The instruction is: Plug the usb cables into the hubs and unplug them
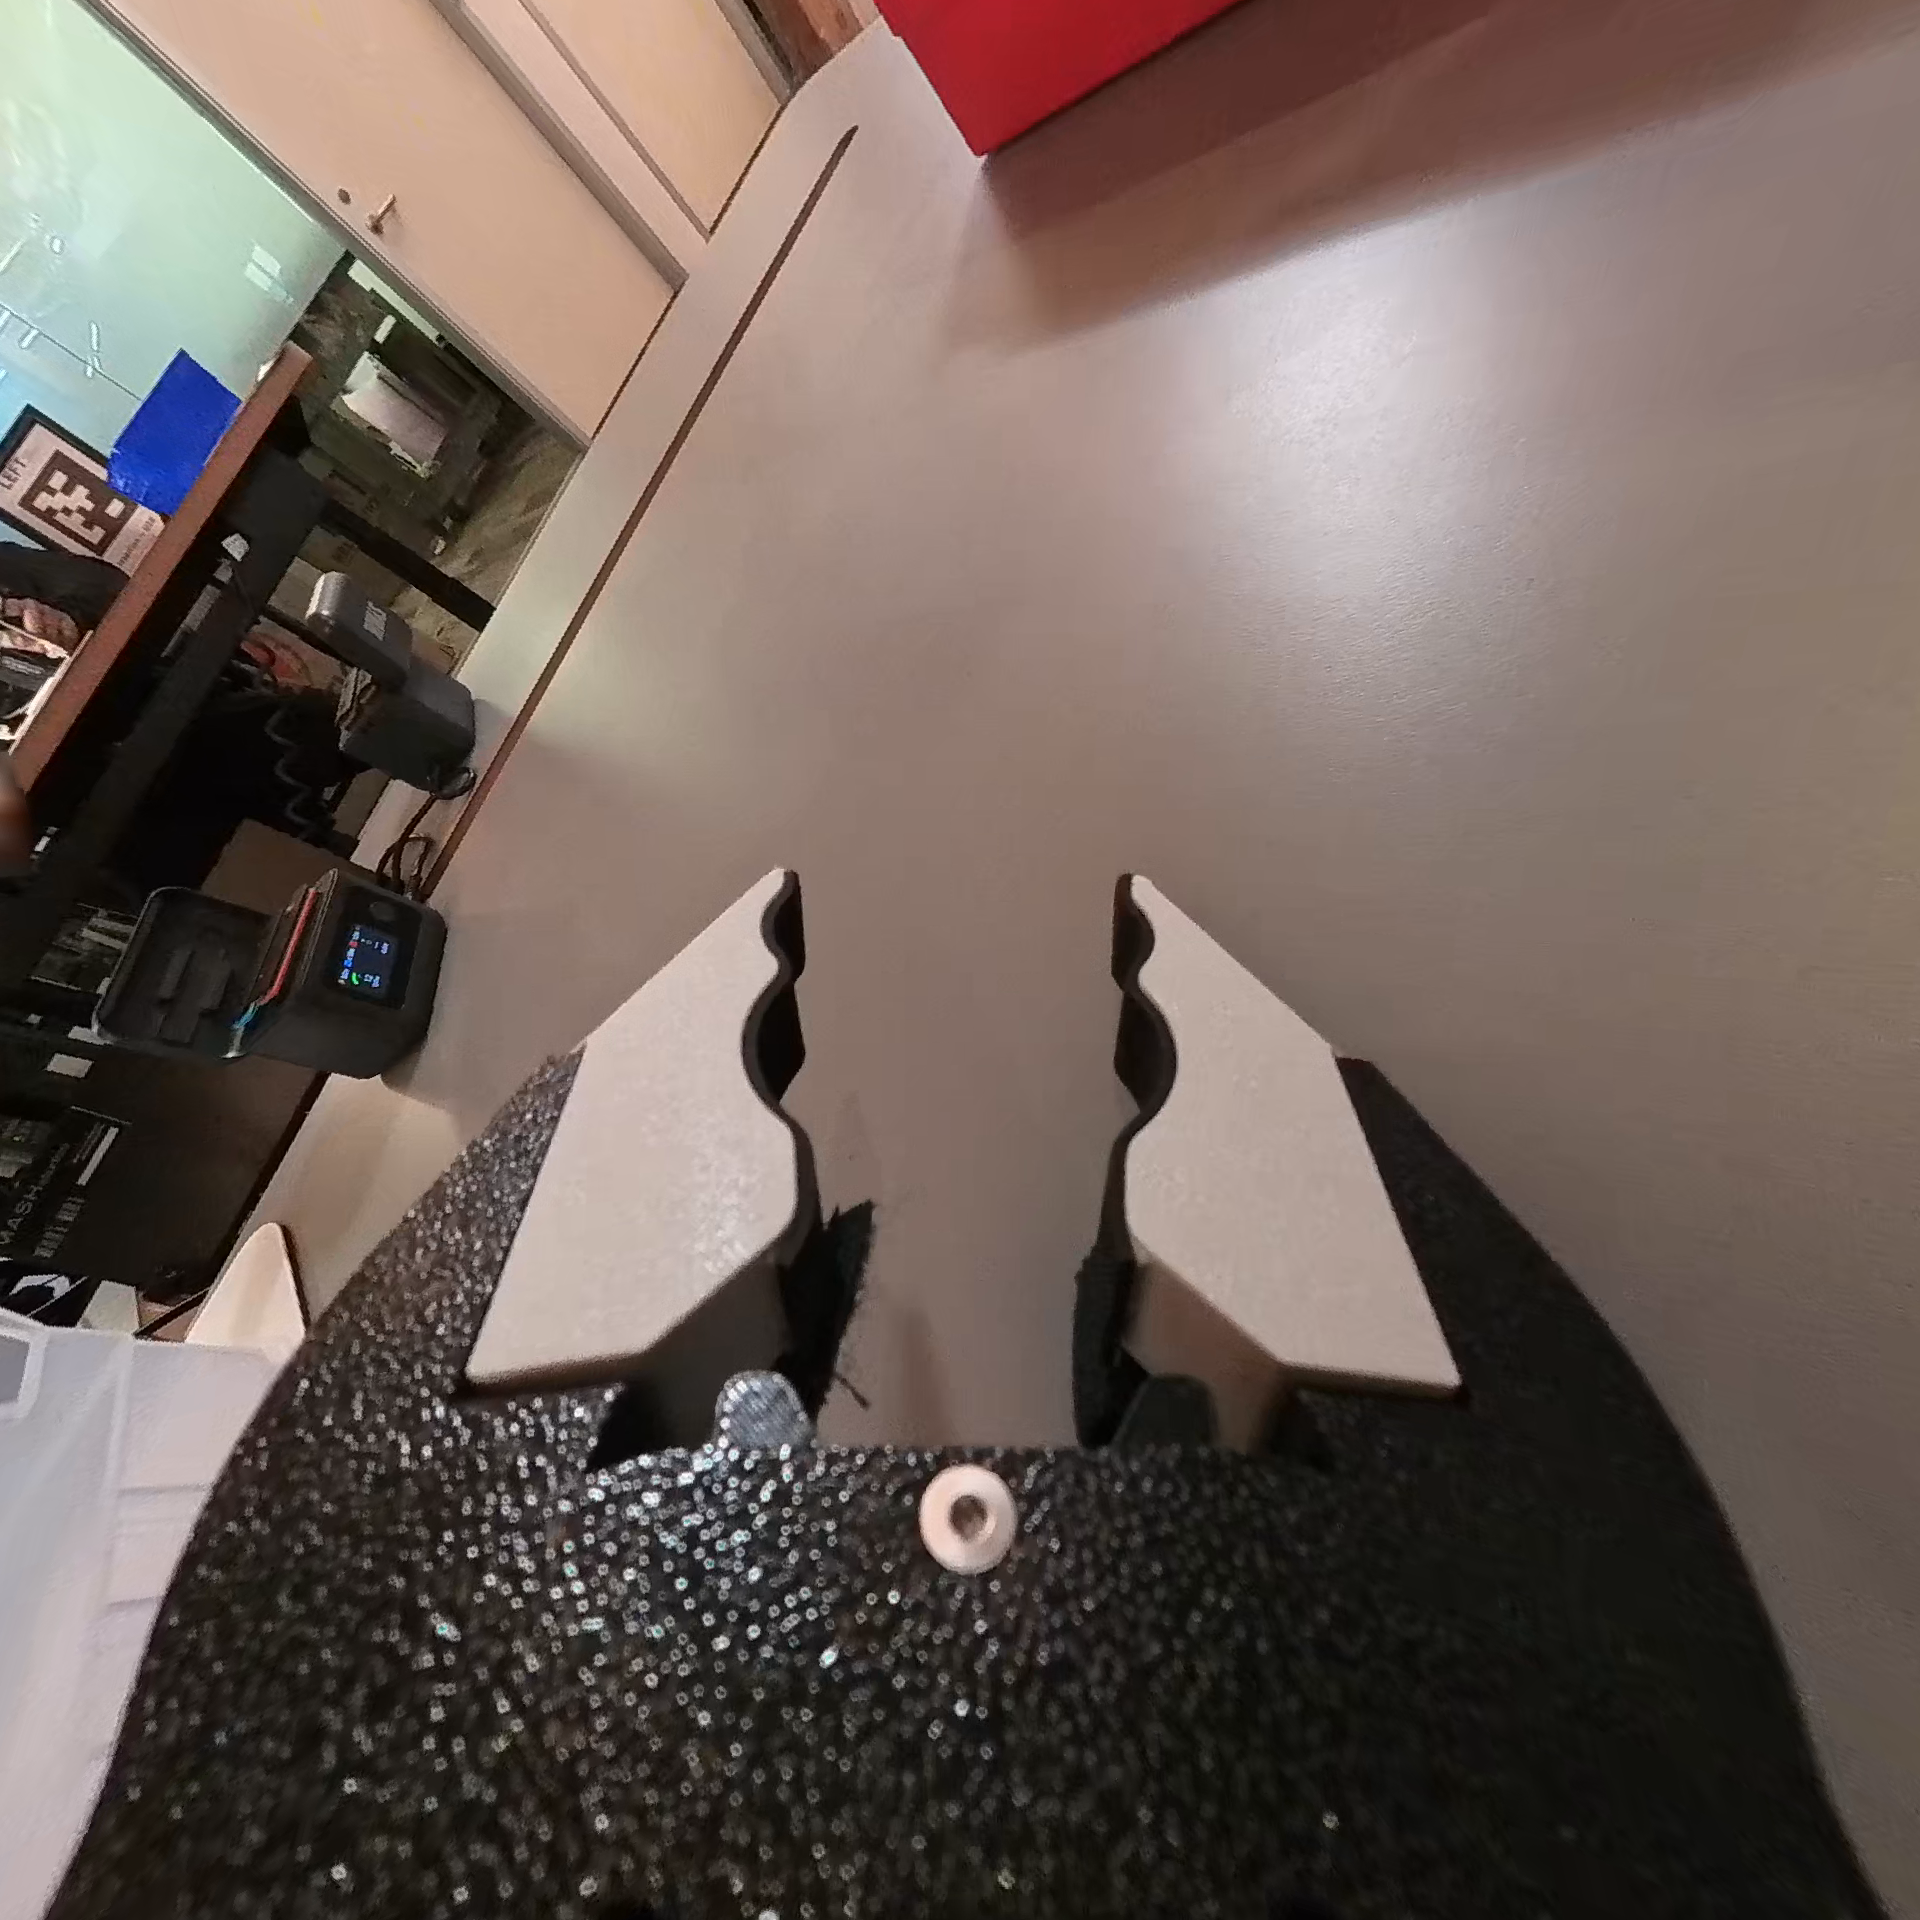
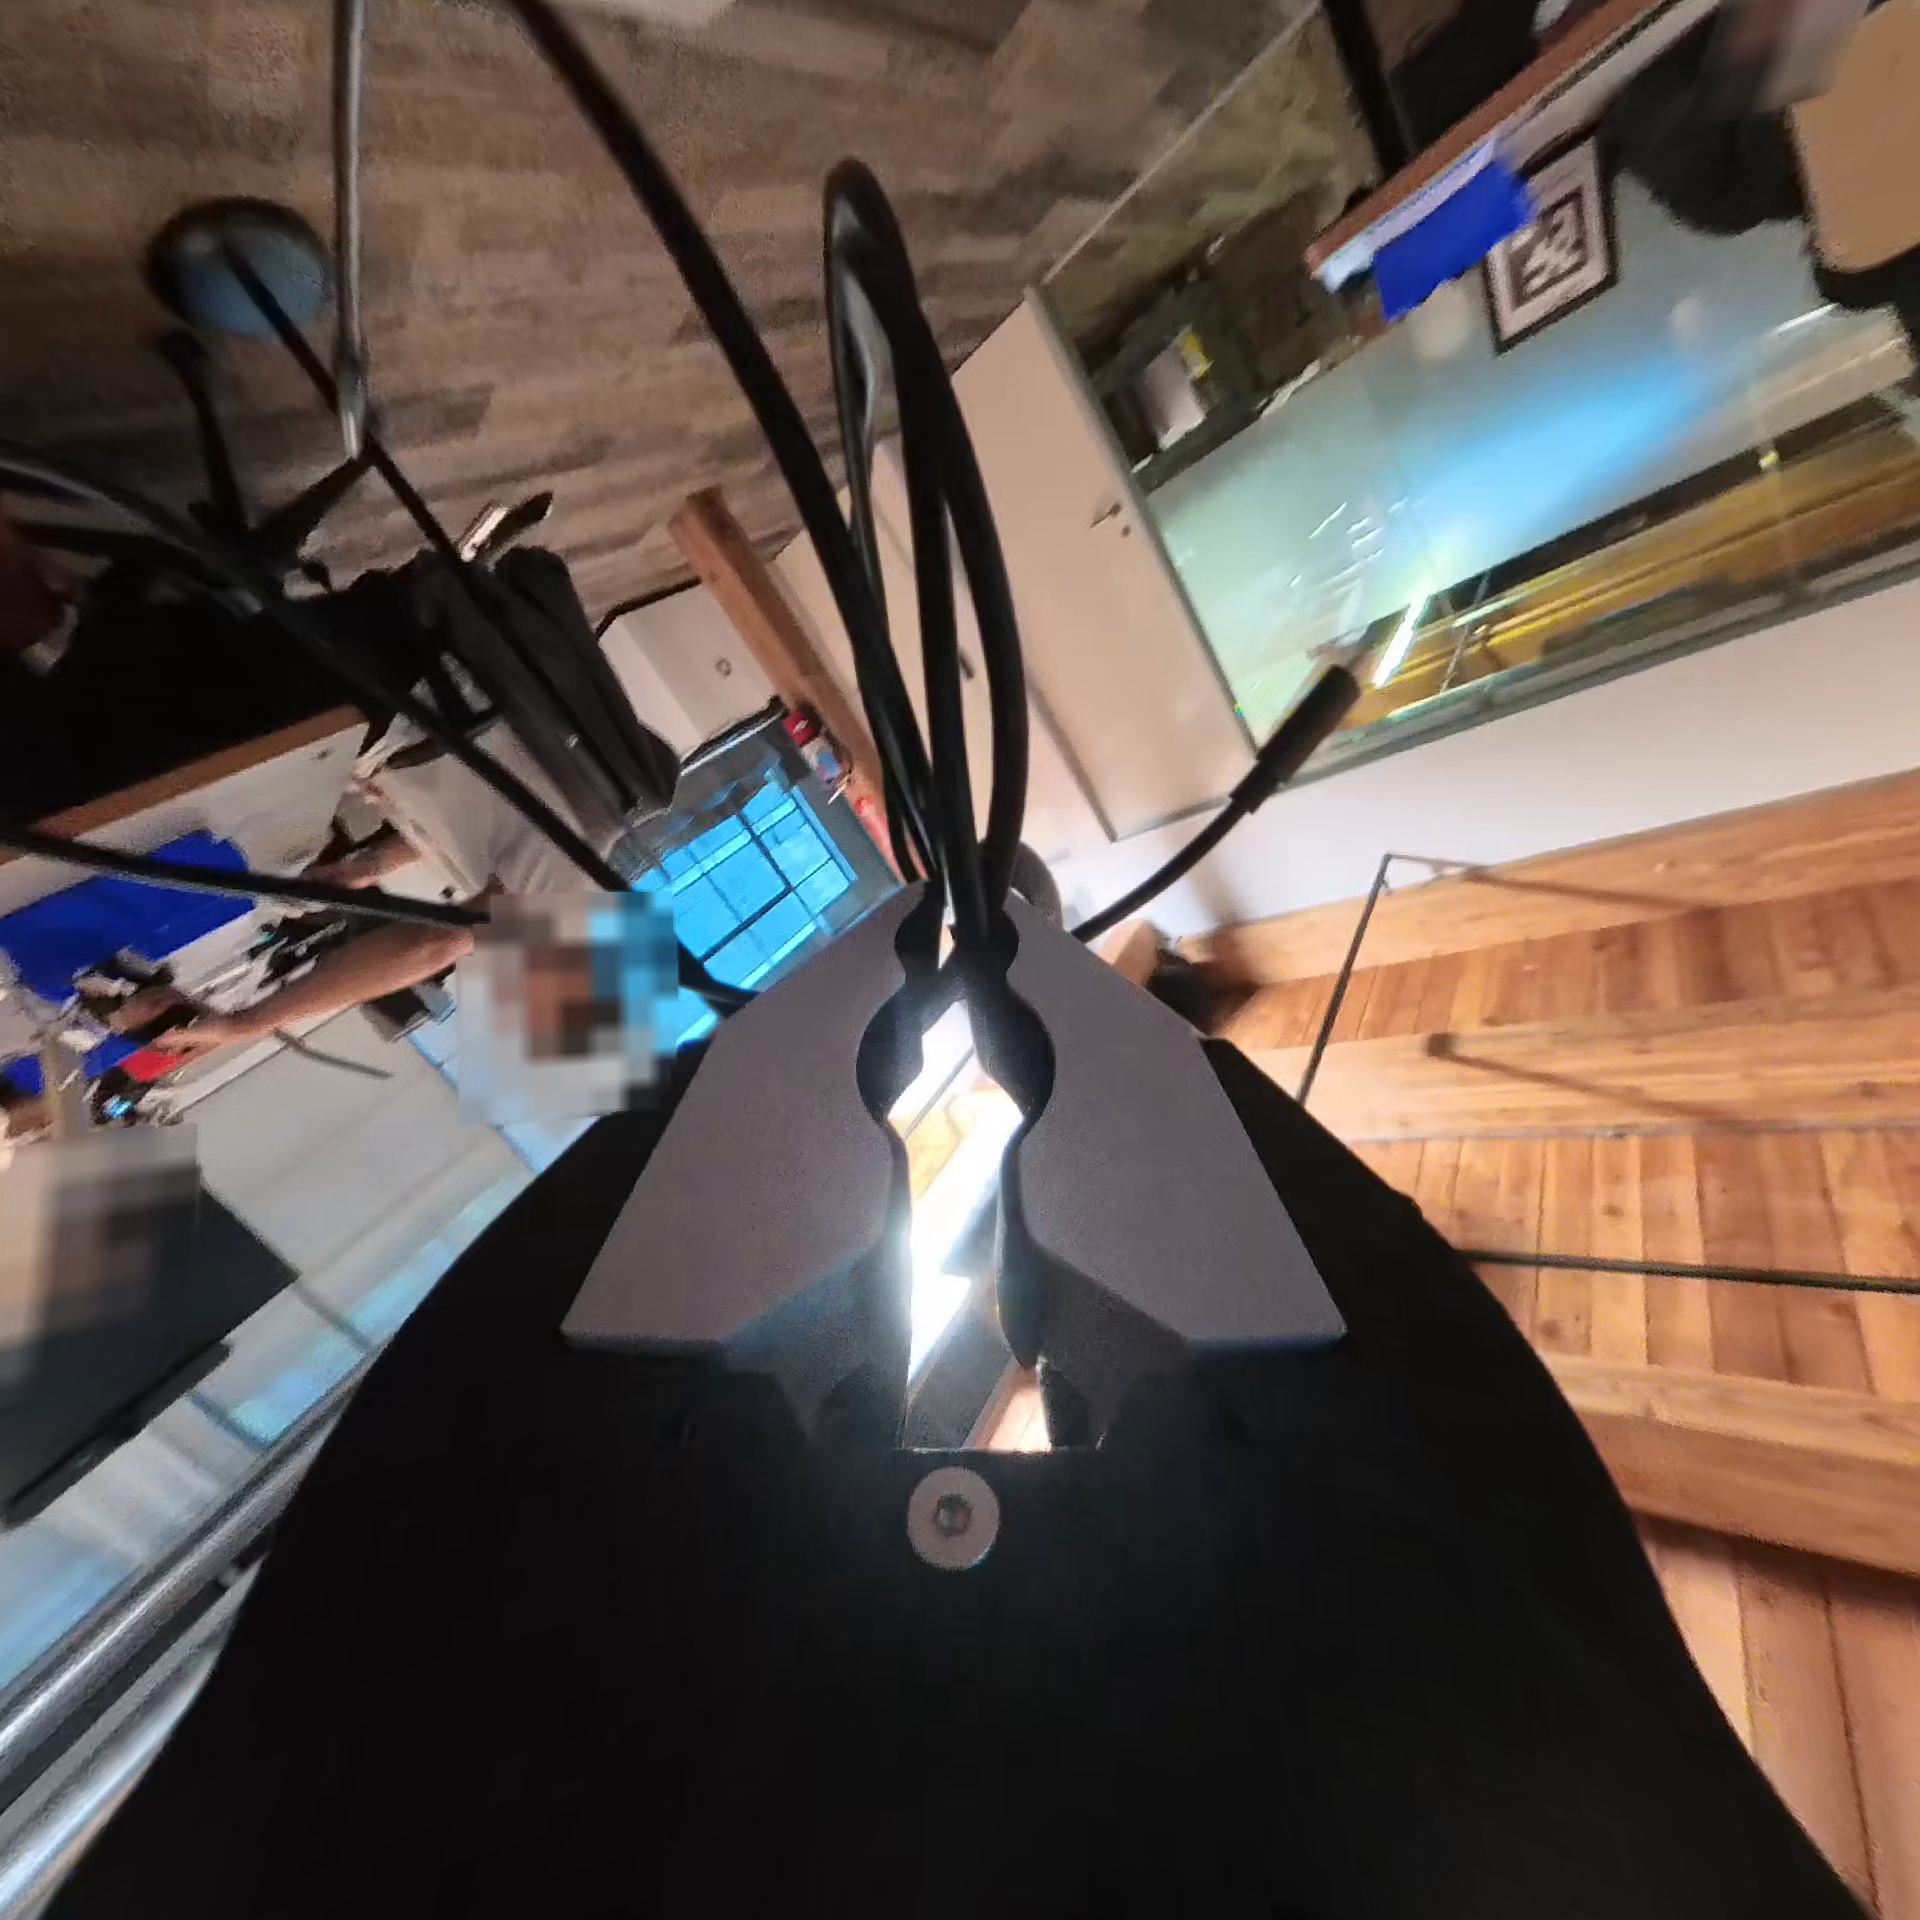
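My left gripper (image 1: 958, 894) is open and empty, its two pale fingers spread over a bare pale table top (image 1: 1351, 623). No cable or hub shows in the left wrist view. My right gripper (image 2: 961, 935) is shut on a bundle of black USB cables (image 2: 935, 540), pinched at the fingertips and lifted into the air. The cables loop away from the fingers, and one black plug end (image 2: 1311, 722) sticks out to the right. The right wrist view is tilted, looking across the room. No hub shows there either.
A red box (image 1: 1039, 52) stands at the table's far edge. A small black device with a lit screen (image 1: 364, 961) sits at the left edge, beside a white bin (image 1: 62, 1507). A person sits at a desk (image 2: 312, 966) in the room; wooden boards (image 2: 1610, 1091) show at right. The left gripper's tips are roughly 55 cm from the right gripper's.
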Demonstrator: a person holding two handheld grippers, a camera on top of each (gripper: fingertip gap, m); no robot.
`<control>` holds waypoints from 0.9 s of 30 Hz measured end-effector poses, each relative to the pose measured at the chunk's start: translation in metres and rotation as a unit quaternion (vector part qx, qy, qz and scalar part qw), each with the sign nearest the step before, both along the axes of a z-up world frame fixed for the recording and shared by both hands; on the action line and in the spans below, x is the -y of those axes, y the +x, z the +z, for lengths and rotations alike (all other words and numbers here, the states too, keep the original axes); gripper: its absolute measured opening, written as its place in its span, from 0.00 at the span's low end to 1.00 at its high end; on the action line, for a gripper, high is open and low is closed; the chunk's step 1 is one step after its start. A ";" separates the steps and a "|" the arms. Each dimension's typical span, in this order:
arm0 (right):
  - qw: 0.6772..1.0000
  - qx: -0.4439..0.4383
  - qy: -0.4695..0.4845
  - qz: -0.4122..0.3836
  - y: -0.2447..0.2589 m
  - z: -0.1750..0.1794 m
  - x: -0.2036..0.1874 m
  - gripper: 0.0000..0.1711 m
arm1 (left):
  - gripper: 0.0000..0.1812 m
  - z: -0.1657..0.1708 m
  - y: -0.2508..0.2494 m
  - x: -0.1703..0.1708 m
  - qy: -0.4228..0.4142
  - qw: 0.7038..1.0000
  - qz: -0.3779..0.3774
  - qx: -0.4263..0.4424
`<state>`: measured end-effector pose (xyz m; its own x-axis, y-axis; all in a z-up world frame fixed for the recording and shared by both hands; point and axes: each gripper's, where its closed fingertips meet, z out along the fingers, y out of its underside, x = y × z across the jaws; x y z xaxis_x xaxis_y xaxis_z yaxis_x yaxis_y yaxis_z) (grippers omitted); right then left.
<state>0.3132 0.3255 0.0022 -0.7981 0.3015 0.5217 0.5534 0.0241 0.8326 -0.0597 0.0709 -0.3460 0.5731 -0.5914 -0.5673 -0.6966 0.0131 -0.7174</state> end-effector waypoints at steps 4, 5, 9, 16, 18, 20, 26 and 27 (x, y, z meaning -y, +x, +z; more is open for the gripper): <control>0.997 -0.033 -0.025 0.061 -0.032 -0.037 -0.001 0.02 | 0.31 -0.001 0.001 0.001 -0.002 1.000 -0.002 0.000; 0.996 -0.041 -0.030 0.075 -0.039 -0.045 -0.002 0.02 | 0.30 -0.001 0.001 0.001 -0.002 1.000 -0.003 0.000; 0.992 -0.044 -0.046 0.109 -0.056 -0.077 -0.006 0.02 | 0.30 -0.001 0.001 0.001 -0.001 1.000 -0.003 -0.002; 0.973 -0.174 -0.091 0.123 -0.078 -0.117 -0.018 0.02 | 0.30 -0.001 0.001 0.000 -0.003 1.000 -0.002 0.000; 0.950 -0.264 -0.148 0.080 -0.079 -0.138 -0.018 0.02 | 0.29 -0.002 0.001 0.000 -0.003 1.000 -0.002 0.000; 0.905 -0.360 -0.227 -0.016 -0.074 -0.167 -0.015 0.02 | 0.29 -0.002 0.001 0.000 -0.004 1.000 -0.002 0.001; 0.762 -0.491 -0.351 -0.235 -0.054 -0.225 -0.011 0.02 | 0.28 -0.002 0.000 -0.001 -0.005 1.000 -0.003 0.002; 0.750 -0.492 -0.358 -0.261 -0.049 -0.231 -0.011 0.02 | 0.28 -0.002 0.000 -0.001 -0.005 1.000 -0.003 0.002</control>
